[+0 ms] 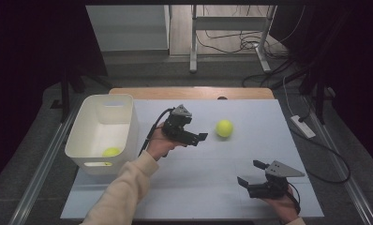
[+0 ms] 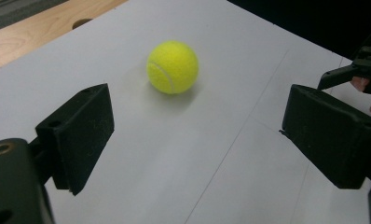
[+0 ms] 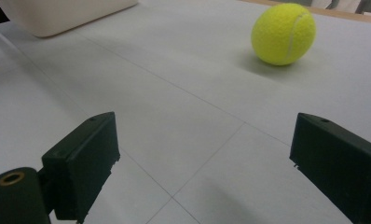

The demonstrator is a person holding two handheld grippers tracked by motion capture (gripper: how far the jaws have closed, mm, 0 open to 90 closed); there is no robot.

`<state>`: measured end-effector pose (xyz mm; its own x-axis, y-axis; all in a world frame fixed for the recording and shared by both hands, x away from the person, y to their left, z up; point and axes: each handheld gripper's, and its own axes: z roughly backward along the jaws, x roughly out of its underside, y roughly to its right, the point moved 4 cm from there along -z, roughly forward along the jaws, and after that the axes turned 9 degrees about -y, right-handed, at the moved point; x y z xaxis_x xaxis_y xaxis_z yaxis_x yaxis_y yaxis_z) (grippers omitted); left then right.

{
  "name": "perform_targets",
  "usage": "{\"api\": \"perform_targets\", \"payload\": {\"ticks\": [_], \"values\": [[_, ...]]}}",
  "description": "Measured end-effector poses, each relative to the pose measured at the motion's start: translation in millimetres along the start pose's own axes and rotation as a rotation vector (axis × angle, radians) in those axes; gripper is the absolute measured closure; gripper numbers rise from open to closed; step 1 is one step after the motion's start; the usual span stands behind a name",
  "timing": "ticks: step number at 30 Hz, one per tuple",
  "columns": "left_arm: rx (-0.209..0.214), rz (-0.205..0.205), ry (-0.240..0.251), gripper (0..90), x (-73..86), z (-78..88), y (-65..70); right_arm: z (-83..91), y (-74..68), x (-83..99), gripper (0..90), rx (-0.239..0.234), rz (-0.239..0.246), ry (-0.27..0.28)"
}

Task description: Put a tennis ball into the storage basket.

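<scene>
White-topped table (image 1: 198, 187) carries 1 tennis ball (image 1: 224, 128) (yellow) and 1 bin (image 1: 102, 131).

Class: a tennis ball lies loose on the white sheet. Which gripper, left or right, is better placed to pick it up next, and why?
Left. The left gripper sits close beside the tennis ball, jaws open and aimed at it. The right gripper is also open but rests farther off, near the table's front edge.

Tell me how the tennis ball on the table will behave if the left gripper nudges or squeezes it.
The tennis ball is round and sits loose on the flat white table, so a nudge would probably send it rolling. Its fuzzy felt should give the pads grip, so slipping seems unlikely. The left gripper is open and its jaws look wide enough to straddle it.
</scene>
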<state>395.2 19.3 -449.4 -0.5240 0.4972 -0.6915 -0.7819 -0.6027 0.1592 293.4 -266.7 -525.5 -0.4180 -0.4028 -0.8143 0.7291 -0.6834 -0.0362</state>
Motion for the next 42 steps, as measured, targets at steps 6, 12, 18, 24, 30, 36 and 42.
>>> {"api": "perform_targets", "payload": {"ticks": [6,12,18,24,30,36,42], "values": [[-0.001,0.005,-0.01,9.0,-1.1,-8.9,-1.3,-0.4,-0.1,-1.2,7.8,-0.006,0.001,0.002],[0.003,-0.01,-0.006,8.5,-4.4,-15.1,-1.4,-0.2,-1.3,-1.3,7.8,-0.006,0.008,0.0],[0.008,-0.017,-0.014,8.4,-8.2,-22.3,-1.6,0.0,-0.2,-1.2,7.8,-0.005,-0.001,0.002],[0.015,-0.019,-0.02,8.4,-12.2,-29.9,-0.2,0.5,0.0,-1.0,7.8,-0.003,-0.002,0.004],[0.015,-0.022,-0.028,8.1,-13.9,-35.3,0.7,-0.5,0.9,-1.8,7.8,-0.007,-0.005,0.007],[0.019,-0.022,-0.029,8.2,-15.6,-39.1,0.7,-1.4,-0.6,-1.3,7.8,-0.006,-0.001,0.001],[0.016,-0.018,-0.032,8.3,-17.4,-43.0,-1.0,0.0,-1.2,-1.1,7.8,-0.001,-0.004,0.002]]}}
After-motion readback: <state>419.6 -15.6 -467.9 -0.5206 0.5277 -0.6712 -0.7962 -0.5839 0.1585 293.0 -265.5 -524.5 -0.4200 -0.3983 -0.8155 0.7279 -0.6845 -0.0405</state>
